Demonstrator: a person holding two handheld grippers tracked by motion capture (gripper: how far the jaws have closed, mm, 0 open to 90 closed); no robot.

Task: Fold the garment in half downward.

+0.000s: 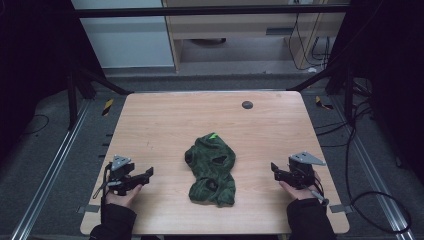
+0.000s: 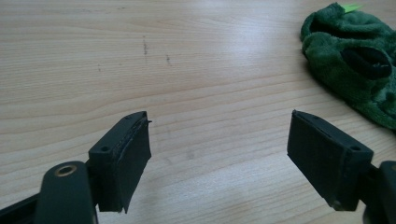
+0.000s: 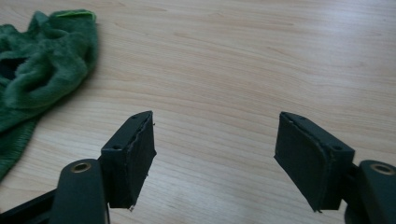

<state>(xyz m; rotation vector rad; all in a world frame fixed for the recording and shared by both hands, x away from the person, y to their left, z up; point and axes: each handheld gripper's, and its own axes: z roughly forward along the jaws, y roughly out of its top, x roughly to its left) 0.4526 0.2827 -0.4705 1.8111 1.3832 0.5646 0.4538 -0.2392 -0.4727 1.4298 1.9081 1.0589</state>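
At the near left, the left gripper rests on the table, jaws wide apart and empty. Centre, a crumpled green garment lies well apart from both. Near right, the right gripper gapes empty too. Probably best to pinch outer edges; its folds hide the shape.

From above the table's near edge we look forward and down, taking in the whole top and the floor past its far edge; each gripper view sits low and close over the wood, facing inward. All three share the green cloth at the middle.
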